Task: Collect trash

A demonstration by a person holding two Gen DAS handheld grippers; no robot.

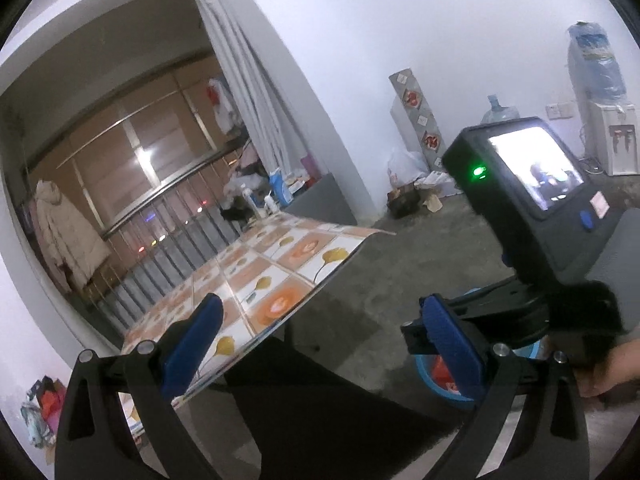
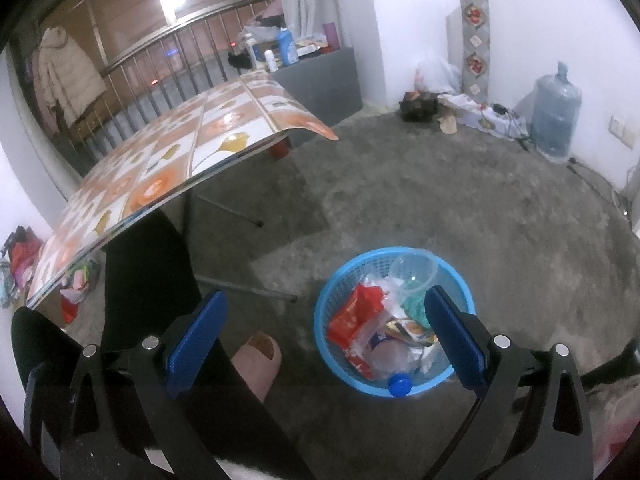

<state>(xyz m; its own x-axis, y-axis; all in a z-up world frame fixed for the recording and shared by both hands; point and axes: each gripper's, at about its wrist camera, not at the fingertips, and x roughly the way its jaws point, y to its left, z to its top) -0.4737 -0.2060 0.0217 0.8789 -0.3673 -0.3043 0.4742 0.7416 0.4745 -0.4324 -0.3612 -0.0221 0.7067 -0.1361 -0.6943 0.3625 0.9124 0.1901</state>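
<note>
1. Bare concrete floor (image 2: 420, 184) lies open from 12 to 3 o'clock of the blue basket (image 2: 332, 304).
2. The tiled table (image 2: 192, 136) overhangs at 10 o'clock, its metal legs (image 2: 232, 210) slanting towards the basket.
3. A person's dark-trousered leg (image 2: 148, 272) and foot (image 2: 258, 364) stand at 9 o'clock.
4. Trash fills the basket's inside.

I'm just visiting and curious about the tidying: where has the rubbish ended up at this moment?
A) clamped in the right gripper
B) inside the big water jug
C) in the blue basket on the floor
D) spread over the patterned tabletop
C: the blue basket on the floor holds a red wrapper, a clear plastic cup and a blue-capped bottle, while the right gripper is open and empty.
</note>
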